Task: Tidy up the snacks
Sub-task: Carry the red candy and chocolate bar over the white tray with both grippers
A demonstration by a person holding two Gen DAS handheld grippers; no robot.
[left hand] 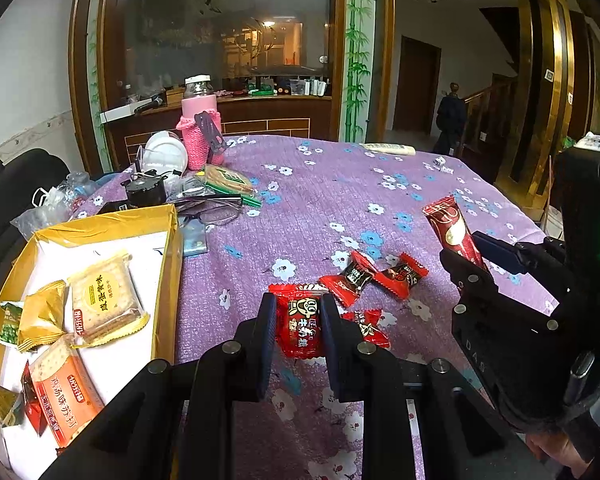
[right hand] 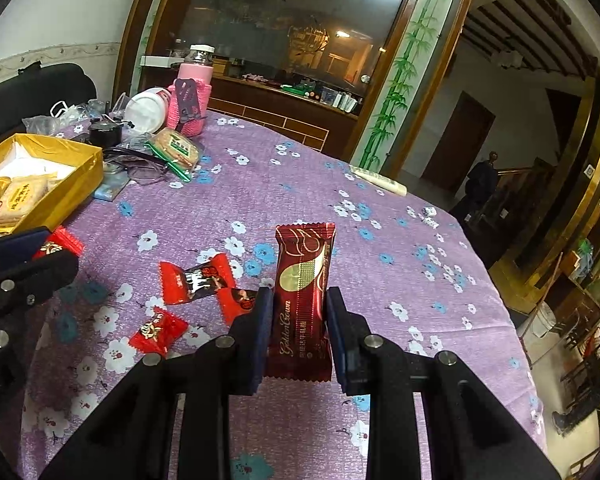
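Two wrapped snacks are in hand at once. Through the left wrist camera, the left gripper (left hand: 298, 320) pinches a small bright-red foil candy packet with a cartoon face (left hand: 300, 326), its pads pressed on the two side edges and the packet lifted just above the purple flower-print cloth of the counter (left hand: 300, 208). Three more red twist-wrapped candies (left hand: 374, 280) lie on the cloth just beyond it. To the left sits the open yellow cardboard box with a white lining (left hand: 171, 240), already holding cracker packs and small gold and green sweets. The candy looks light and crinkly; its film is probably slippery, so a hold across the filled middle seems safer than one on the flat sealed ends.

Through the right wrist camera, the right gripper (right hand: 296, 332) clamps a long dark-red wafer bar wrapper with gold lettering (right hand: 302, 300) at its lower half, upright, clear of the cloth. A bar like this is likely light but brittle inside, so a gentle squeeze suits it. The yellow box shows at far left, well apart.
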